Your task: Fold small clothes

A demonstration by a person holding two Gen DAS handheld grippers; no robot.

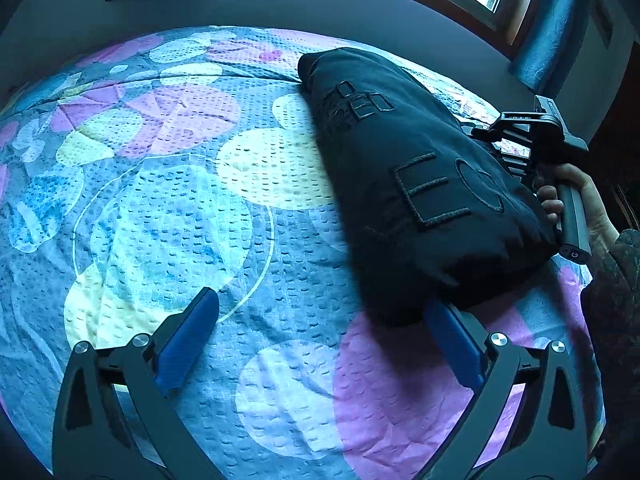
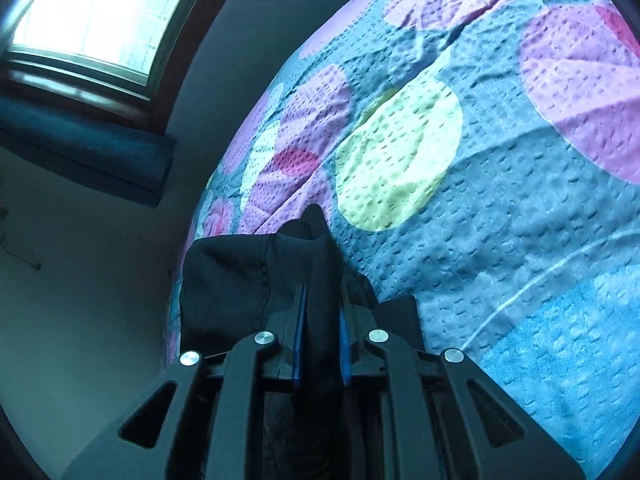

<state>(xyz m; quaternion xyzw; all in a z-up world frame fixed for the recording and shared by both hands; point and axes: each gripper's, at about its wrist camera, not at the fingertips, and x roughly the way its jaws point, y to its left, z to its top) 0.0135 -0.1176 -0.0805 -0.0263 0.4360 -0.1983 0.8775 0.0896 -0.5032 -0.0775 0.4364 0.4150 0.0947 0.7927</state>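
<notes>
Right gripper [image 2: 320, 344] has its fingers pinching a fold of the black garment [image 1: 408, 184] on the bedspread [image 1: 160, 200]; left gripper [image 1: 320, 344], fingers spread wide, sits just beside the garment.

Right gripper [image 2: 321, 344] clamped on black garment [image 2: 256, 272]; patterned bedspread [image 2: 500, 200] beneath; window [image 2: 100, 12] upper left.

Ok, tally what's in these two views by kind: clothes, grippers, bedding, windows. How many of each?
Clothes: 1, a black garment with stitched letters
Grippers: 2, left gripper and right gripper
Bedding: 1, a dotted bedspread
Windows: 1, window
Total: 5
</notes>
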